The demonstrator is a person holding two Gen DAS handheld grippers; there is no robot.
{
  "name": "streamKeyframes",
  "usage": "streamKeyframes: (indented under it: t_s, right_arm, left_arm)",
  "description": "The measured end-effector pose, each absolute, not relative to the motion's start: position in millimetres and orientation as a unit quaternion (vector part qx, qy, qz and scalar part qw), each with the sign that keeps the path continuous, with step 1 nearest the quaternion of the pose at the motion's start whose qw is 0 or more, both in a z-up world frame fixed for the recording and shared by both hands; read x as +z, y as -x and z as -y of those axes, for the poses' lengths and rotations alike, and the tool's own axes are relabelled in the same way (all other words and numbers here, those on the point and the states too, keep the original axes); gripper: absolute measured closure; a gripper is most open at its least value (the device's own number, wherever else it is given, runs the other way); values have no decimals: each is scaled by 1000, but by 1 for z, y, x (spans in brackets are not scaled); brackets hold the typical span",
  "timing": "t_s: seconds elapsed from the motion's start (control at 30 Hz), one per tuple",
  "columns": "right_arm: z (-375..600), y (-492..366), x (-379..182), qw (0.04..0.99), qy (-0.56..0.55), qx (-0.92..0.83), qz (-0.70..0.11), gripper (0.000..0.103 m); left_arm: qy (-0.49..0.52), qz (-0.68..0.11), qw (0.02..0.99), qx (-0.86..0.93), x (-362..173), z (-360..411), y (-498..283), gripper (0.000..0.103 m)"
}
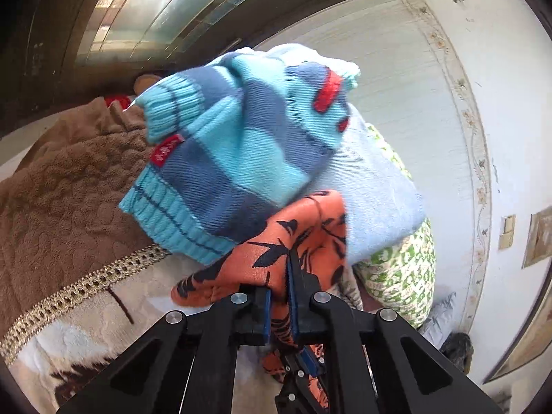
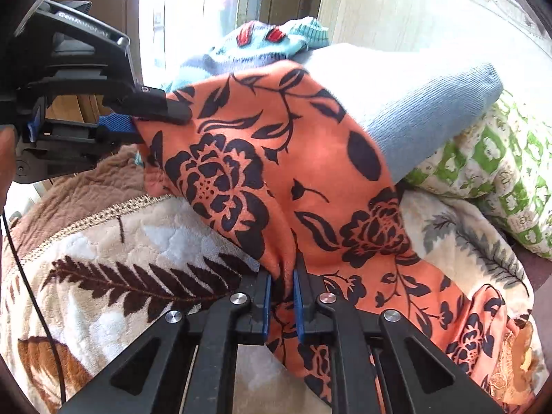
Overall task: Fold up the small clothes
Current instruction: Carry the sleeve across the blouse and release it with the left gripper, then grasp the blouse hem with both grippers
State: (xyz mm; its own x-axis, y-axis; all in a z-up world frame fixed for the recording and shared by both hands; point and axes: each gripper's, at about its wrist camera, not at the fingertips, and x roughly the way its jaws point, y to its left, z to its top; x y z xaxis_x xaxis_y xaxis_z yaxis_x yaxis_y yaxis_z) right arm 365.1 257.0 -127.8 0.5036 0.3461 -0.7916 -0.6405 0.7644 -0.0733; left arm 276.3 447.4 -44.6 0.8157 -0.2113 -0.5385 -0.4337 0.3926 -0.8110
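Orange flower-printed cloth (image 2: 276, 158) is pinched by both the left gripper (image 1: 280, 296) and the right gripper (image 2: 281, 296), lifted off the leaf-patterned blanket (image 2: 131, 276), with a blue striped sweater (image 1: 224, 158) and green-patterned fabric (image 2: 500, 172) heaped on its far part.

smooth orange cloth (image 2: 276, 158), ribbed knit sweater (image 1: 234, 158)

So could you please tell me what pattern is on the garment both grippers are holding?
The orange garment has black flowers and leaves, clearest in the right wrist view.
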Motion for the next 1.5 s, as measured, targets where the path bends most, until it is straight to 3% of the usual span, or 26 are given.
streamKeyframes:
  t_s: [0.23,0.37,0.6,0.73,0.9,0.97,1.03,1.23,1.37,1.5]
  right_arm:
    - [-149,-340,-67,861,0,290,-417,94]
    - [-45,-313,-69,847,-127,258,-447,93]
    - [121,-252,-128,793,-248,146,-537,87]
    - [198,-215,-134,792,-272,88,-540,87]
    - [263,-190,-132,795,-318,37,-515,84]
    - [275,-195,-132,796,-336,28,-502,80]
    - [278,-200,-127,797,-349,31,-492,75]
    - [222,-231,-105,821,-290,59,-489,54]
    - [157,-248,-82,869,-142,56,-471,39]
    - [102,-260,-76,899,45,20,-436,37]
  left_arm:
    - [452,-278,848,0,52,-342,-279,97]
    - [381,-306,870,-65,78,-244,-302,97]
    - [278,-478,820,-145,8,-49,-372,97]
    - [256,-548,782,-152,-36,7,-374,97]
    - [288,-521,786,-170,-21,-8,-355,91]
    - [322,-483,796,-169,-13,-45,-322,78]
    - [350,-443,815,-131,-7,-91,-297,52]
    - [403,-402,821,-35,-16,-182,-266,51]
    - [412,-416,811,-20,-31,-190,-260,51]
    - [439,-443,781,-11,-50,-190,-268,51]
